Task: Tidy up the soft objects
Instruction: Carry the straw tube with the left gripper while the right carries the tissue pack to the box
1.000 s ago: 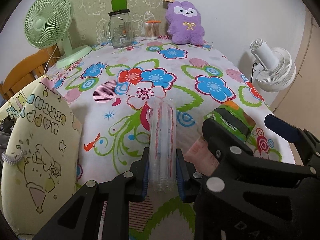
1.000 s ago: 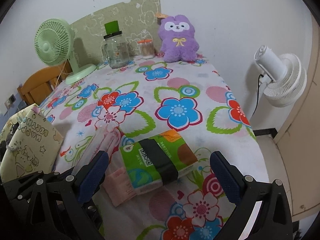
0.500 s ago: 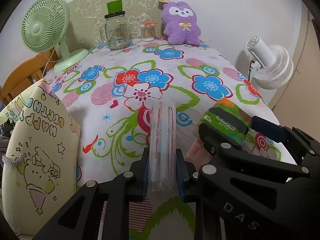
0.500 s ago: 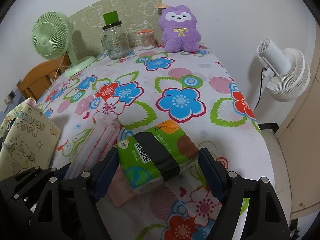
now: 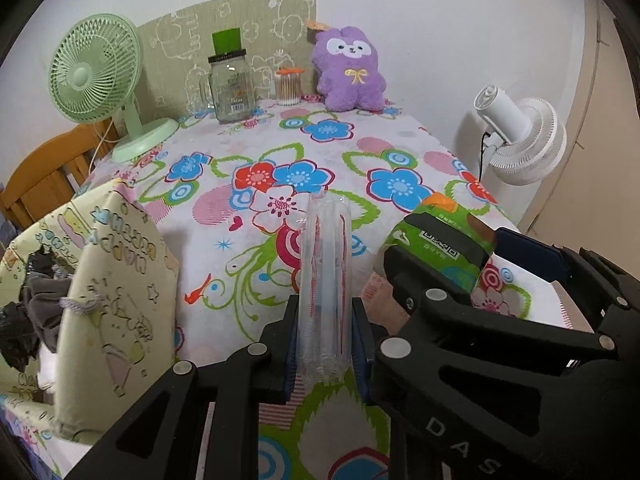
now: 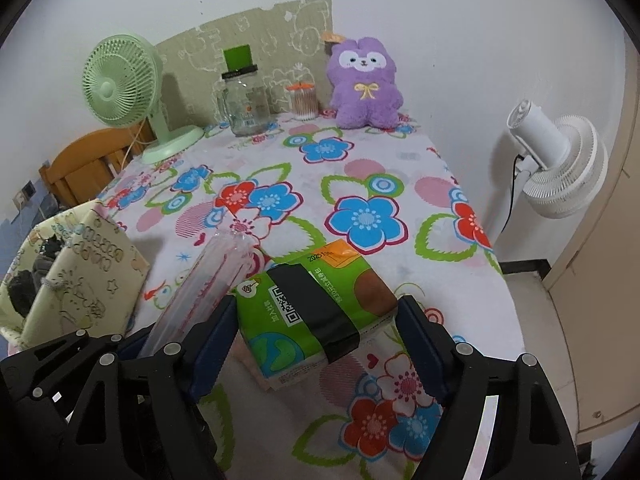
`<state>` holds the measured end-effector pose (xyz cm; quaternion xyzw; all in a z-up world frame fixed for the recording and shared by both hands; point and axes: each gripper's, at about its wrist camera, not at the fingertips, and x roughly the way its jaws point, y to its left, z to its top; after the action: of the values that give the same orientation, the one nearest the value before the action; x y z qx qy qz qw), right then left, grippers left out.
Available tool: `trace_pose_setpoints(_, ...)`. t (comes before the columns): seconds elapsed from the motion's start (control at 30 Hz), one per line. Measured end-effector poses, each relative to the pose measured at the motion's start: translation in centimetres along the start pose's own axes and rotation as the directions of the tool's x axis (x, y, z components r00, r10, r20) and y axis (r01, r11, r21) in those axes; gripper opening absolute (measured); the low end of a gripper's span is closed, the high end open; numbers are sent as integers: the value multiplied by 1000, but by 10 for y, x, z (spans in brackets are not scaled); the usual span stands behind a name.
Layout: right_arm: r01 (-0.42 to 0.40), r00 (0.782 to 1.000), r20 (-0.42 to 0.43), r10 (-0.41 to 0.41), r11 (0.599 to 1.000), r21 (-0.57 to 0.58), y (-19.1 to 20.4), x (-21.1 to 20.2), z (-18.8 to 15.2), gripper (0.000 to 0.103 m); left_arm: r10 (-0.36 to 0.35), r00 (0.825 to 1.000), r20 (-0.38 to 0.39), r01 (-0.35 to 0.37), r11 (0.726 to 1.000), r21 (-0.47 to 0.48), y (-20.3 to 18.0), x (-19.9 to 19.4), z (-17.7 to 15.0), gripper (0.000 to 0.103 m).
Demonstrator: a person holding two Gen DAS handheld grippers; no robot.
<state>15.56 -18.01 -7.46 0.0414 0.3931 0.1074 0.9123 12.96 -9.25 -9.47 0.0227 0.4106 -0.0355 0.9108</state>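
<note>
Tongs in both hands are loaded. The left tongs point(image 5: 325, 354) are closed on a clear plastic sleeve point(image 5: 326, 280) with red print, which stands up between the blue pads and juts forward past the fingertips; its near end is pinched at both sides. In the right wrist view the same sleeve point(image 6: 200, 284) slants away just left of the right tongs, with the left tongs' black frame below it.

The right tongs point(image 6: 316, 322) grip a green tissue pack point(image 6: 316, 304) with a dark band and a QR code across it. Their jaws have just been closing, and now both blue pads press against the pack's short sides. From the left wrist view the pack point(image 5: 440, 236) sits just right of the sleeve, clamped by the right tongs' black fingers. Under the pack's near end a pinkish packet point(image 6: 256, 364) shows; whether it touches the pack I cannot tell.

To the left of the left tongs stands a pale yellow gift bag point(image 5: 100, 292) with cartoon print, dark cloth showing in its open mouth. Ahead of both tongs stretches the desk point(image 6: 400, 168) under a flowered cloth. At its far edge, well apart from the tongs, are a purple plush toy point(image 6: 366, 84), a glass jar point(image 6: 244, 108) with a green cap, a small tub of cotton swabs point(image 6: 304, 100) and a green fan point(image 6: 124, 92). A white fan point(image 6: 560, 164) stands off the desk to the right.
</note>
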Motion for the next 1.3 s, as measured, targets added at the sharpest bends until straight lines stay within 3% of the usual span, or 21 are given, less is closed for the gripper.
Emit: trace_pose_setpoints(1.3, 51, 986, 163, -44, 998, -39, 57, -128, -11, 82, -15, 988, 156, 7, 998, 56, 21, -125, -21, 22)
